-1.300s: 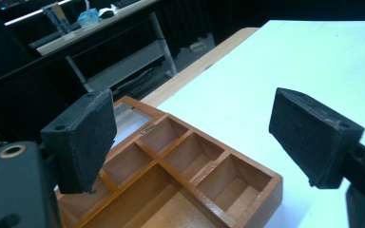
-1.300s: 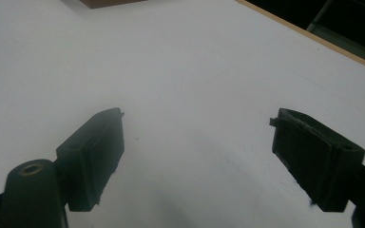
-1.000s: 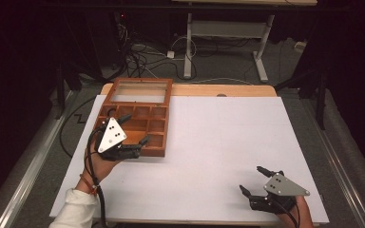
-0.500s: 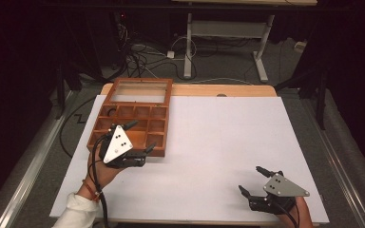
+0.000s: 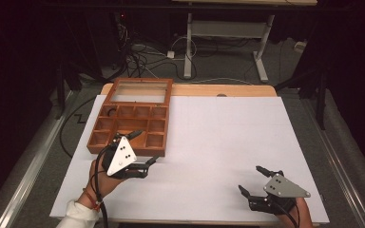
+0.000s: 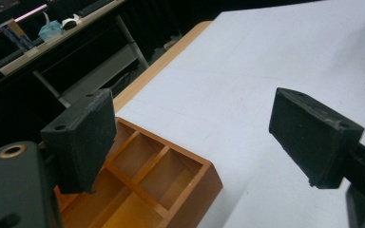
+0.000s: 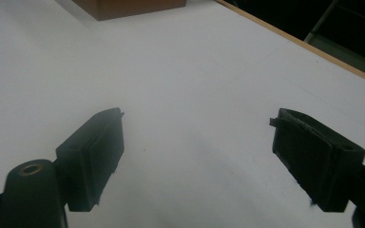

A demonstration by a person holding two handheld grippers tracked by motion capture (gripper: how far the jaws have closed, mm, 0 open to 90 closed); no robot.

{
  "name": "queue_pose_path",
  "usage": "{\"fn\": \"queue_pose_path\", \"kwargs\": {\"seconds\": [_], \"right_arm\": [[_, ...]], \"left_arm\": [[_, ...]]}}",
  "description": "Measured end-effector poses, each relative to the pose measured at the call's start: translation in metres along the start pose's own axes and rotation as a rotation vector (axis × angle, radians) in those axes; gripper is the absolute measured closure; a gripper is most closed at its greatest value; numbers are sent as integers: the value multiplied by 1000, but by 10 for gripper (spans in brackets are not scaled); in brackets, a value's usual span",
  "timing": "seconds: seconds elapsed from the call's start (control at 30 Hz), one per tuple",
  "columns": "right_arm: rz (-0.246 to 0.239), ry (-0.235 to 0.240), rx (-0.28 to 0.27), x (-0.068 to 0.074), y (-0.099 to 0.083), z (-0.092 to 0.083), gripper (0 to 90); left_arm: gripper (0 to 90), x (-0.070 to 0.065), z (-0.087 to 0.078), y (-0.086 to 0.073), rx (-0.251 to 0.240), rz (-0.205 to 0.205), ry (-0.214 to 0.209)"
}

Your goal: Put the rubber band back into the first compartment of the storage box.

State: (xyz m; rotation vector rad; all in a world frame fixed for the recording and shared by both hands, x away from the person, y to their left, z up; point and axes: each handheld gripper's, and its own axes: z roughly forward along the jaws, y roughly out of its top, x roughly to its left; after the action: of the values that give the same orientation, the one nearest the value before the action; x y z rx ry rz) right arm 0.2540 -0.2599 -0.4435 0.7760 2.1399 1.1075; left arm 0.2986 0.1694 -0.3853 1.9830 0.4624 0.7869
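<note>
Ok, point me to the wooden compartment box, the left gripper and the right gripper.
wooden compartment box (image 5: 105, 124), high view, on its left-hand compartment wall.
left gripper (image 5: 145, 149), high view, midway between its open fingertips.
right gripper (image 5: 252, 179), high view, midway between its open fingertips.

Only obstacle on the counter (image 5: 228, 142): wooden divided box (image 5: 130, 126) at the far left, its lid (image 5: 140, 91) open and lying back toward the far edge. Left gripper (image 5: 142, 148) hangs at the box's near right corner, jaws wide apart, one over the compartments. Centre and right of the white sheet are bare. Right gripper (image 5: 256, 179) sits near the front edge, jaws apart, well clear of the box.
</note>
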Motion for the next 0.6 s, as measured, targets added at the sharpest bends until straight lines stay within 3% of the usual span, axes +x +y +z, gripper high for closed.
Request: {"fn": "queue_pose_path", "kwargs": {"seconds": [0.27, 0.6], "right_arm": [[0, 0, -13, 2, 2, -2, 183], [-5, -8, -26, 3, 2, -6, 181]], "left_arm": [[157, -14, 1, -5, -12, 35, -39], [157, -25, 6, -18, 5, 36, -38]]}}
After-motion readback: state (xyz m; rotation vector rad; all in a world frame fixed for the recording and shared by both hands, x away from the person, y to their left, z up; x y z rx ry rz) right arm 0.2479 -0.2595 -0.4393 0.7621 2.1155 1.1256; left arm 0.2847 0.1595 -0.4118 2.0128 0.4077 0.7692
